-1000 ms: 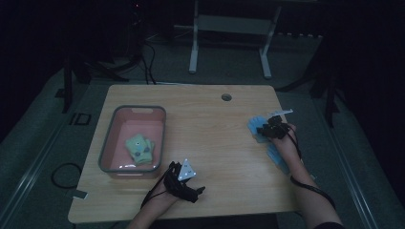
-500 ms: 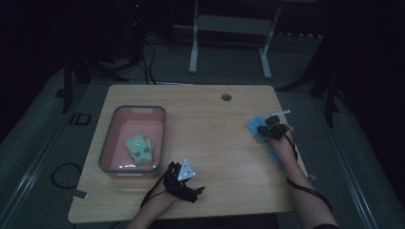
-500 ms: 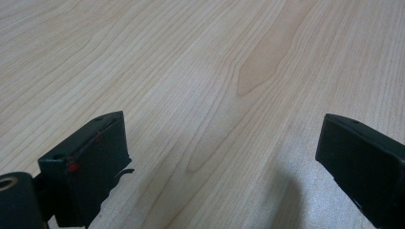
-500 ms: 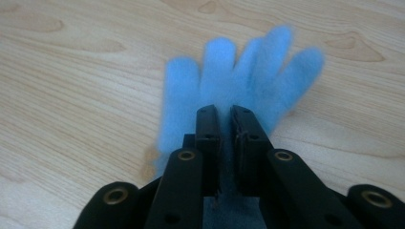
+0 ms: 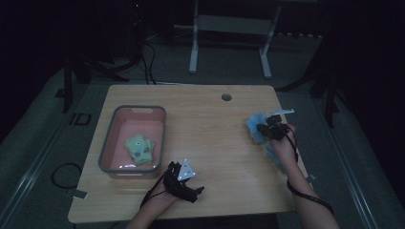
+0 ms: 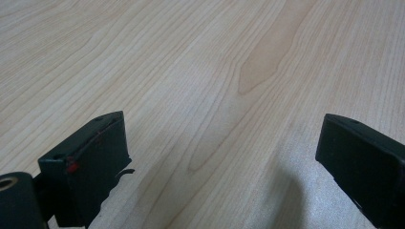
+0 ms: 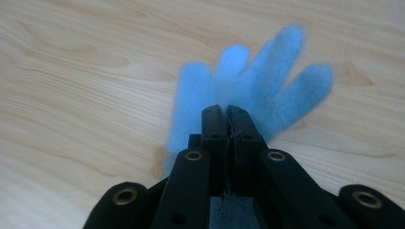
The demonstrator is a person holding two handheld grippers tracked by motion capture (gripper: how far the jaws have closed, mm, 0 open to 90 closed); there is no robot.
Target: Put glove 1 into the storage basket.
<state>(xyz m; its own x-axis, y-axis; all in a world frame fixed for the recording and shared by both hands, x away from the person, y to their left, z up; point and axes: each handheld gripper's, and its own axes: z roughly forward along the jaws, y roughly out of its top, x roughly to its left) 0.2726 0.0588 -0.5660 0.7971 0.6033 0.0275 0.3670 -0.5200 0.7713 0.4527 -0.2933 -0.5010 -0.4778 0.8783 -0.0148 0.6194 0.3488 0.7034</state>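
Shifted since the earlier frames: the right gripper [image 5: 265,128], which has just been closing, is now clenched on the blue glove [image 7: 248,93] and has been lifted a little off the right side of the wooden table [image 5: 224,152]; the glove's cuff is pinched between the pads, its fingers hanging free beyond the jaws in the right gripper view.

Item, left gripper [image 5: 184,179]: unchanged in place, rested at the near edge just right of the pink bin [image 5: 114,148], jaws released and nothing between them, bare tabletop ahead.

Item, pink bin: set at the left of the table; a pale green folded cloth [image 5: 138,148] is contained.

Step in hand, as judged: pick-up of the glove, grip completed, lift begun.

Next move, as judged: carriage leftward across the table to the bin, with enough height for the dangling fingers to clear its rim.

Pose: right forearm is extended from the near right corner, wrist angled inward; left hand lies low and flat.
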